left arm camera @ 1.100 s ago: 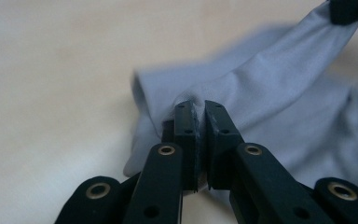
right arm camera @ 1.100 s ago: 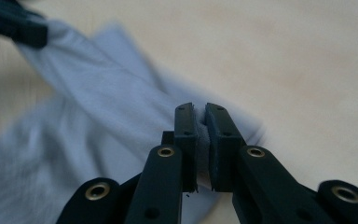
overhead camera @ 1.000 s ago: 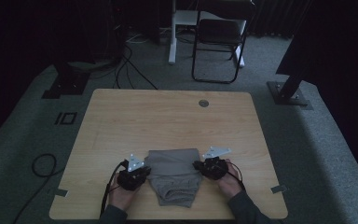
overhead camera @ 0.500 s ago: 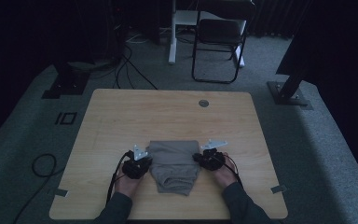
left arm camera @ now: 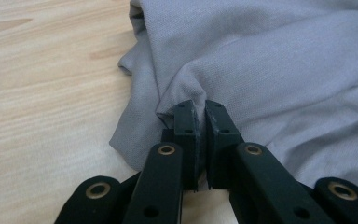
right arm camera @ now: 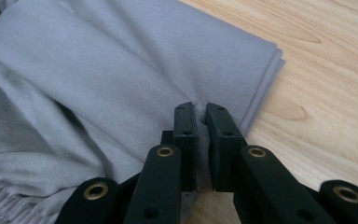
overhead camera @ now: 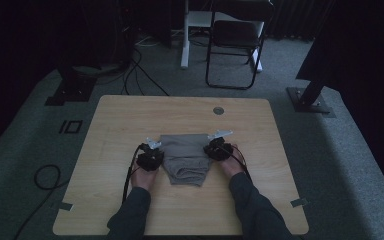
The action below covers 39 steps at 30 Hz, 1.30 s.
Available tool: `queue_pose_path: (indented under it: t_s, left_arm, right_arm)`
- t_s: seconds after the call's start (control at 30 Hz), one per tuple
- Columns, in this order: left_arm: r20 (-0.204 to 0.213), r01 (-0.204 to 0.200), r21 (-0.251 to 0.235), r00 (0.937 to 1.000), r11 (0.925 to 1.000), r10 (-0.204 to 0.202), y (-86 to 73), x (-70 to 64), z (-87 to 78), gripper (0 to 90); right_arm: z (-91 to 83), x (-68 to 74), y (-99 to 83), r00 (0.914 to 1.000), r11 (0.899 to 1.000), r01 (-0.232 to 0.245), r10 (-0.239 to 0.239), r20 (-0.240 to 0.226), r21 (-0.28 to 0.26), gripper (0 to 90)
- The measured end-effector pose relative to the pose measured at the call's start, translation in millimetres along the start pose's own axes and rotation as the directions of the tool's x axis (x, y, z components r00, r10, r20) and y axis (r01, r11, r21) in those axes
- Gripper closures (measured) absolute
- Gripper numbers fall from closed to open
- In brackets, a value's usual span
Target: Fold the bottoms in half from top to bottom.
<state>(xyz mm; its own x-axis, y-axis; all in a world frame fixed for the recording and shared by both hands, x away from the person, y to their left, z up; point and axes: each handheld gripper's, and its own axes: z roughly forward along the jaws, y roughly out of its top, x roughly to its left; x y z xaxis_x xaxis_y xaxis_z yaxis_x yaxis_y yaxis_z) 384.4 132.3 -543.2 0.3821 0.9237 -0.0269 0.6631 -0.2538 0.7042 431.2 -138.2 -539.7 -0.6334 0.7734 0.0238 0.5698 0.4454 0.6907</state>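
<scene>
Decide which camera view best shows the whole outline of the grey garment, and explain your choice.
The high view: the whole grey garment lies on the table between both grippers. The left gripper view shows a bunched edge pinched in closed jaws; the right gripper view shows a layered, folded edge pinched likewise.

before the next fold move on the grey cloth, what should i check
1. Left gripper pinching the grey cloth: ok, jaws closed on a raised fold.
2. Right gripper pinching the cloth: ok, fabric sits between its closed jaws.
3. Grips level across the cloth: ok, one at each side edge in the high view.
4. Bare table beyond the cloth: ok.
5. All layers caught in each pinch: cannot tell.
</scene>
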Motion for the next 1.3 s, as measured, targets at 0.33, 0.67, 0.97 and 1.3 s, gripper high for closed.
queue_pose_path:
  t_s: [0.33,0.67,0.97,1.3]
  left_arm:
    - [0.11,0.05,-0.186,0.9935,0.9812,-0.03,24.7,11.0,-55.1,85.0]
    - [0.177,0.028,-0.313,0.9838,0.9494,0.03,32.2,2.7,-106.2,85.0]
    - [0.209,0.035,-0.312,0.9774,0.9495,0.033,16.7,-0.3,-115.4,84.8]
    - [0.235,0.041,-0.312,0.9713,0.9492,0.036,3.1,-4.1,-126.6,84.6]
  right_arm:
    - [-44.8,-8.3,18.9,0.9991,0.993,-0.012,0.007,-0.041,-0.117,83.4]
    - [-100.2,-3.6,22.1,0.9982,0.965,0.028,-0.041,-0.044,-0.261,83.5]
    - [-112.9,5.3,1.7,0.9958,0.96,0.046,-0.066,-0.063,-0.277,83.4]
    - [-121.5,13.2,-12.9,0.9941,0.957,0.053,-0.077,-0.076,-0.284,83.3]
